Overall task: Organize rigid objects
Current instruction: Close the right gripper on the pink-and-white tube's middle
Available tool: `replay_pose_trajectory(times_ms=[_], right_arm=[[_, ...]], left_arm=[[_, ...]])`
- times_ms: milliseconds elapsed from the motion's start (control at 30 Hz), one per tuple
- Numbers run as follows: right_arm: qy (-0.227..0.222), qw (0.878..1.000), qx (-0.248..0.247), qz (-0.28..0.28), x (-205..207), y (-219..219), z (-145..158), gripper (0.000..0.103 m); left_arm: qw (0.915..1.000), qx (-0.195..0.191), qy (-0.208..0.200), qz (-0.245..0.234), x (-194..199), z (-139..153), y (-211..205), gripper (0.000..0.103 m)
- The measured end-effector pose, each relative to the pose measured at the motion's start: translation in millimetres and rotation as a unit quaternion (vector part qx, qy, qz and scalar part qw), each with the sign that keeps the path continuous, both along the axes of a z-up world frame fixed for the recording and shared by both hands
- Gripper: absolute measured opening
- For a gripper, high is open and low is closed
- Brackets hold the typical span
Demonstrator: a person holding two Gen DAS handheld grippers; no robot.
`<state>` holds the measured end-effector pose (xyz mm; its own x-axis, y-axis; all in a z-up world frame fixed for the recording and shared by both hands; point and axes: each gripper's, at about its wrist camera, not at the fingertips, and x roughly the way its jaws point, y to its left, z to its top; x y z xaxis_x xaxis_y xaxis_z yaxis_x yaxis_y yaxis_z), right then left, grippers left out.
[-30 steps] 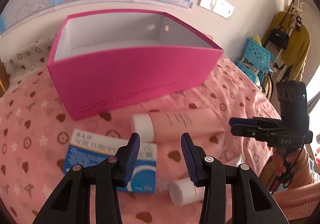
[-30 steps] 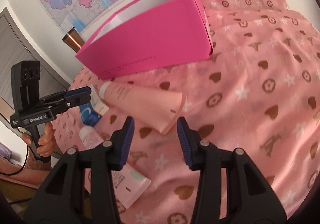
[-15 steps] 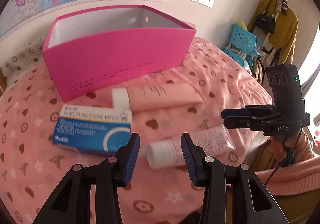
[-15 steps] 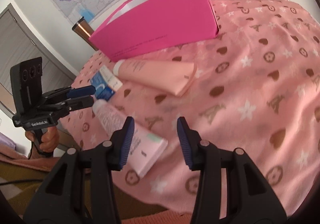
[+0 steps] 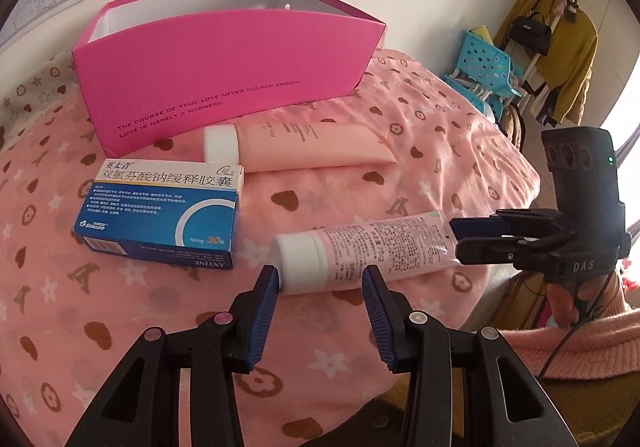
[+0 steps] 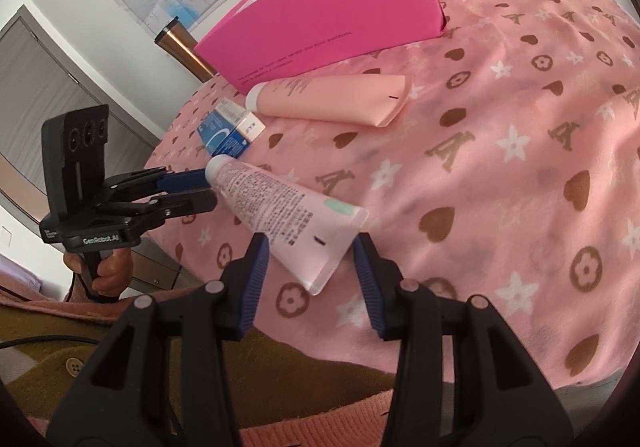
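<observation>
An open pink box (image 5: pixel 224 71) stands at the back of the pink cloth; it also shows in the right wrist view (image 6: pixel 336 11). In front lie a large pink tube (image 5: pixel 308 145), a blue medicine carton (image 5: pixel 164 213) and a small pale tube (image 5: pixel 360 251). My left gripper (image 5: pixel 320 283) is open, its fingers either side of the small tube's white cap. My right gripper (image 6: pixel 308 251) is open, straddling that tube's flat end (image 6: pixel 316 239). The large tube (image 6: pixel 332 99) and carton (image 6: pixel 228 133) lie beyond.
A metal flask (image 6: pixel 182 51) stands behind the box on the left. Blue baskets (image 5: pixel 488 75) and a coat rack (image 5: pixel 560 47) stand past the bed's right edge. The cloth's front edge drops off just below both grippers.
Both grippers have pulled back from the pink box toward the front edge. The small pale tube now lies between the fingers of each. Both stay open.
</observation>
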<state>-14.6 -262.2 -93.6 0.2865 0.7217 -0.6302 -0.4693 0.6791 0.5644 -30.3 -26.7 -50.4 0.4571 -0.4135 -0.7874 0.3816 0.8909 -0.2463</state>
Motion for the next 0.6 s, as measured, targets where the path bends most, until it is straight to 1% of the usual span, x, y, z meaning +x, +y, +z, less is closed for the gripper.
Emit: replay_pose_trajectory(times_ms=[300, 600], right_arm=[[-0.014, 1.000, -0.002, -0.006, 1, 6, 3, 0.047], [-0.061, 0.998, -0.009, -0.019, 12, 4, 27, 0.047]], left_arm=[[0.9998, 0.005, -0.005, 0.016, 2, 4, -3, 0.046], [0.9994, -0.007, -0.011, 0.033, 15, 11, -7, 0.046]])
